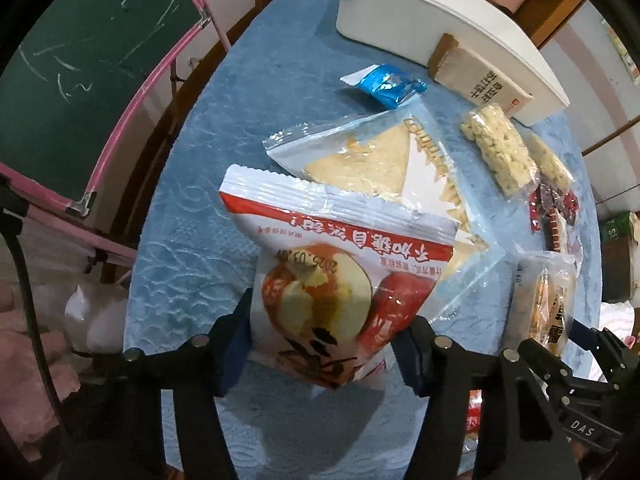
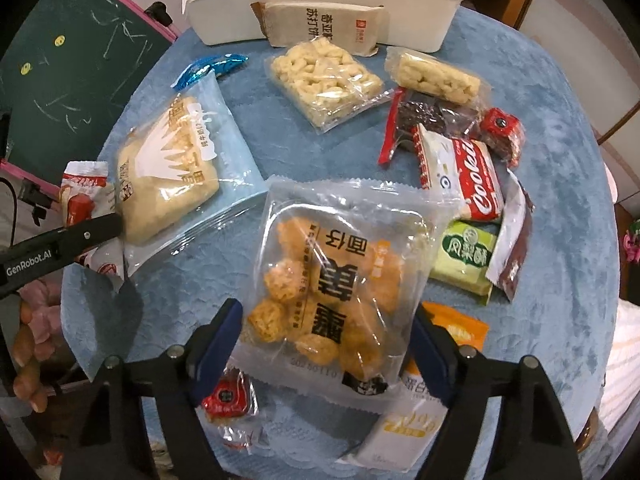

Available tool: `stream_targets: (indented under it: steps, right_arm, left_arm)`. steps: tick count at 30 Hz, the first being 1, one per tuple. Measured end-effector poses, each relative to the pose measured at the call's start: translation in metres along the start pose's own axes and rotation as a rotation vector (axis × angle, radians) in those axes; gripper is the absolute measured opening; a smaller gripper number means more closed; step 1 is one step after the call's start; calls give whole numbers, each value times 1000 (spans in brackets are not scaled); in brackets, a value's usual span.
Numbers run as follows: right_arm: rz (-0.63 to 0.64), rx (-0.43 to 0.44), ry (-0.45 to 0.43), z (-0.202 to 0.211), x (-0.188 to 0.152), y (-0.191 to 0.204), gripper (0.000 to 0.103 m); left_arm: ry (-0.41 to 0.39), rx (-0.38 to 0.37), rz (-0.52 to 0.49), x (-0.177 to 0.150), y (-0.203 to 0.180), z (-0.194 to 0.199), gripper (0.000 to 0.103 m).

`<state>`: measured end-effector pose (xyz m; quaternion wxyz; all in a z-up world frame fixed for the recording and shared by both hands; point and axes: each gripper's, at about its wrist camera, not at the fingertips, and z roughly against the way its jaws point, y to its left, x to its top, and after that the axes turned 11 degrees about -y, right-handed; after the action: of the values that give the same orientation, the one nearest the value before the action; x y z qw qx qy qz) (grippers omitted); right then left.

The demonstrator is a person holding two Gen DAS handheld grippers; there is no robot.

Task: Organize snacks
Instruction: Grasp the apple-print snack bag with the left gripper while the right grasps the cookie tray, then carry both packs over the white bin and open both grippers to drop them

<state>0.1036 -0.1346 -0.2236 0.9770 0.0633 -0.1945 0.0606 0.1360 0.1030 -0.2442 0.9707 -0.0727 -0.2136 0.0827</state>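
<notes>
Blue tablecloth [image 2: 560,208] with embossed wave pattern. White bin [image 2: 224,4]. Red-and-white apple packet [image 1: 320,292], printed with red apples. Clear packet [image 2: 332,288] of orange-brown balls, black lettering. Pale blue-and-clear bread wrapper [image 2: 180,172], white zigzag print. Shiny blue wrapper [image 1: 384,84]. Red-and-white cookie pack [image 2: 472,176]. Green pack [image 2: 468,256]. Kraft-brown cracker pack [image 2: 328,24]. Green chalkboard [image 1: 80,60], pink frame.

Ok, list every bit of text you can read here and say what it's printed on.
"2025.03.0…", last digits unclear: apple packet, held in the left tool.
"Cookie": red biscuit pack.
"GenRobot.AI": left tool's arm.
"DAS": right tool's arm.
Chinese lettering stands on the brown cracker pack, green pack and fried ball bag in the right tool; I won't transcribe it.
</notes>
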Motion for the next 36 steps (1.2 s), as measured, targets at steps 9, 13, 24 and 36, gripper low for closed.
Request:
stream_targets:
  steps: [9, 13, 24, 36]
  right_arm:
    - [-18, 34, -131, 54, 10, -6, 79]
    - [2, 28, -206, 85, 39, -10, 79]
    - [-57, -6, -415, 142, 212, -35, 80]
    - [-84, -72, -319, 46, 315, -50, 83]
  left_arm:
    - [-166, -49, -97, 20, -20, 81, 57]
    - [-307, -40, -190, 57, -44, 124, 57]
    - [-510, 12, -342, 204, -126, 148, 57]
    - [-365, 106, -327, 300, -157, 31, 64]
